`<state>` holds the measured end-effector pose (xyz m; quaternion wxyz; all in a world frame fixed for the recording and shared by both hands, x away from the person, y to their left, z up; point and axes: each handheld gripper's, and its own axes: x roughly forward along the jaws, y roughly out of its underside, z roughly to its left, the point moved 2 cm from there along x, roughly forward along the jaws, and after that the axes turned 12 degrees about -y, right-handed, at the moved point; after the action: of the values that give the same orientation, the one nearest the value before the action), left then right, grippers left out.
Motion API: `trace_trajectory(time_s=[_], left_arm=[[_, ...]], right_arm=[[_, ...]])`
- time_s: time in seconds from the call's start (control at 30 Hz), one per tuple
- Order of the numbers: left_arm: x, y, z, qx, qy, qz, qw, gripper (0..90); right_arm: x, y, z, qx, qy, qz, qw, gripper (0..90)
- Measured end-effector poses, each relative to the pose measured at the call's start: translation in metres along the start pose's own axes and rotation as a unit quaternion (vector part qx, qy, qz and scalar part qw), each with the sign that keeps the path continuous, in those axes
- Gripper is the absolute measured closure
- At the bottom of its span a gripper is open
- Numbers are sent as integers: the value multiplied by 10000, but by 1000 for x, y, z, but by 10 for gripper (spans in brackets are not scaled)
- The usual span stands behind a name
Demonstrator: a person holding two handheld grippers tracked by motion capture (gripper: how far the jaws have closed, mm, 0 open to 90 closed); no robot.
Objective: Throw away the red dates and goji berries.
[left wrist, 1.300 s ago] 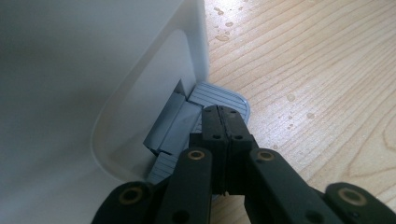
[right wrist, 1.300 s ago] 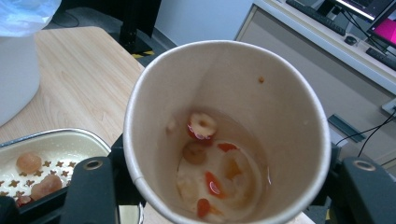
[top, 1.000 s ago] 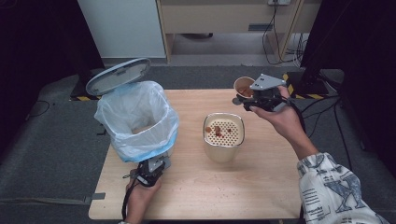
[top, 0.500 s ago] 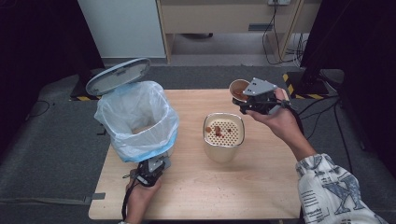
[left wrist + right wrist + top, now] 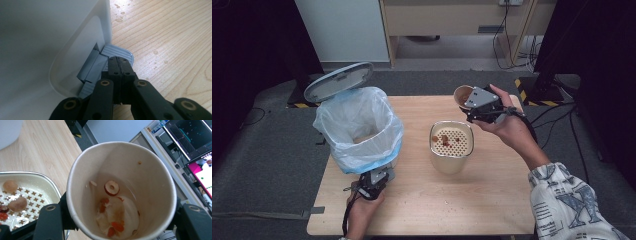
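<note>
Right gripper (image 5: 472, 106) jaws clamp paper cup (image 5: 120, 190) beside strainer tub (image 5: 452, 146); thin wall, crushable. Left gripper (image 5: 117, 65) jaws closed on bin pedal (image 5: 119, 52).

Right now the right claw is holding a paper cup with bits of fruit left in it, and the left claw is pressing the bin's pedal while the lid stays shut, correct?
Not quite: the lid is up, not shut, as the high view shows. The rest holds: the right claw grips the paper cup with fruit bits inside, and the left claw presses the bin's pedal.
</note>
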<state>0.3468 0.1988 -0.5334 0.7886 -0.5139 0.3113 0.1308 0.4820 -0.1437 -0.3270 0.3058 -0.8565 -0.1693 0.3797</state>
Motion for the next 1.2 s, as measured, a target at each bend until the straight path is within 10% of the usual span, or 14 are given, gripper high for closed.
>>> trace_trajectory(time_s=[1.2], left_arm=[[0,0,0,-23,-3,-8,10000,887]], right_arm=[[-14,-18,-4,-1262,424,665,9889,357]])
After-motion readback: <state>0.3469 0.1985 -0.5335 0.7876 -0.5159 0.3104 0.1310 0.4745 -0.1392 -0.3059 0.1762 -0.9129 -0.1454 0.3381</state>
